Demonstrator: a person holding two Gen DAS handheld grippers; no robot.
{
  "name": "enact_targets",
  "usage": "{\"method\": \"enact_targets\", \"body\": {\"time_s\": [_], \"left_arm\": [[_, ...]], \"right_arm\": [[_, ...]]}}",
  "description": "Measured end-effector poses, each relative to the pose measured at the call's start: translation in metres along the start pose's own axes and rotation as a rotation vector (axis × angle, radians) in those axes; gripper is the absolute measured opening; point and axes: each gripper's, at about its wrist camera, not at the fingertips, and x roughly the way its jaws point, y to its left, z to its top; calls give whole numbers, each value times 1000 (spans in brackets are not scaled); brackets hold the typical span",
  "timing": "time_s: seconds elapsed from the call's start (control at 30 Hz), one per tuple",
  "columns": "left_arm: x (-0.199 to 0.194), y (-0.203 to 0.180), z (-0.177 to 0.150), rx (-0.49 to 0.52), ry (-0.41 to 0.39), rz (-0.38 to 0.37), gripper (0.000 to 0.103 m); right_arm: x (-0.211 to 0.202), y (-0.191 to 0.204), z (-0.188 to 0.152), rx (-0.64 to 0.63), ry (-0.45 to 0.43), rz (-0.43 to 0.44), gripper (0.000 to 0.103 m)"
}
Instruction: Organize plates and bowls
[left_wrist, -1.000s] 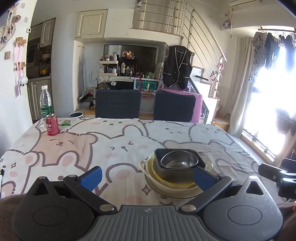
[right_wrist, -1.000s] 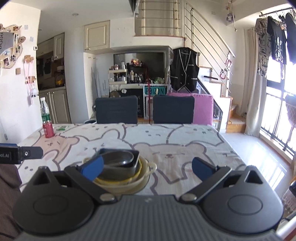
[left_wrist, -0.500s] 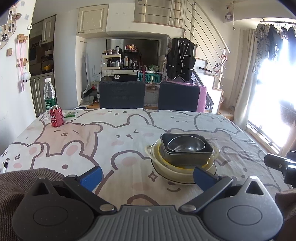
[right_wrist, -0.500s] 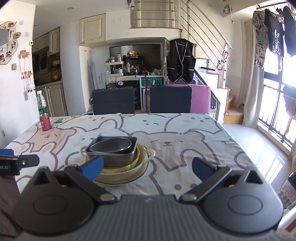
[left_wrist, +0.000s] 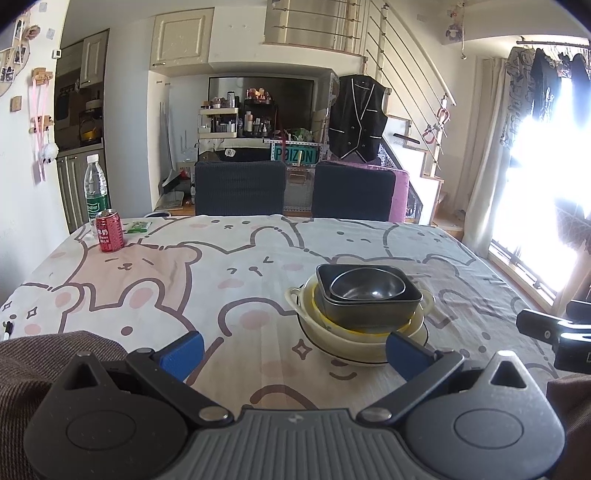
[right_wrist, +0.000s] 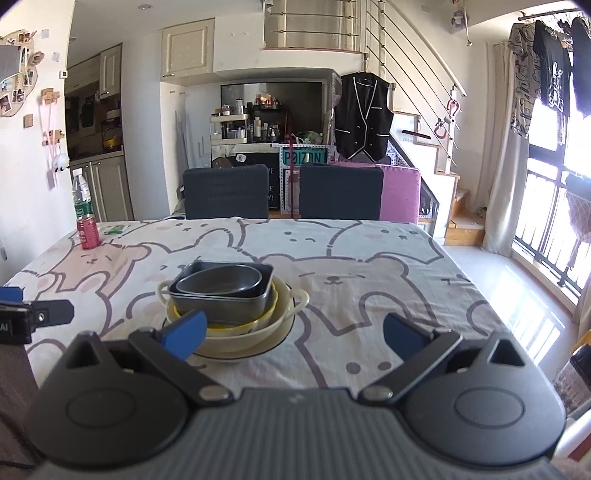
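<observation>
A stack of dishes sits on the bear-print tablecloth (left_wrist: 229, 288): a white plate (left_wrist: 343, 349) at the bottom, a cream two-handled bowl (left_wrist: 295, 297), a yellow bowl, a dark square dish (left_wrist: 369, 314) and a steel bowl (left_wrist: 365, 288) on top. The stack also shows in the right wrist view (right_wrist: 229, 295). My left gripper (left_wrist: 293, 352) is open and empty, held back from the stack, which lies ahead to its right. My right gripper (right_wrist: 293, 334) is open and empty, with the stack ahead to its left.
A red can (left_wrist: 109, 230), a water bottle (left_wrist: 96, 192) and a small green packet (left_wrist: 136, 226) stand at the table's far left corner. Two dark chairs (left_wrist: 240, 188) stand behind the far edge. The window side is on the right.
Both grippers have drawn back and risen from the stack, which now looks farther away. The stack has not moved. Both grippers stay open.
</observation>
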Motion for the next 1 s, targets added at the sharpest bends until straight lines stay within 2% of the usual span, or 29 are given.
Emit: {"method": "enact_targets", "body": {"time_s": [1.0], "left_arm": [[3, 2, 0, -8, 15, -17, 103]], "right_arm": [[3, 2, -1, -10, 6, 6, 103]]}}
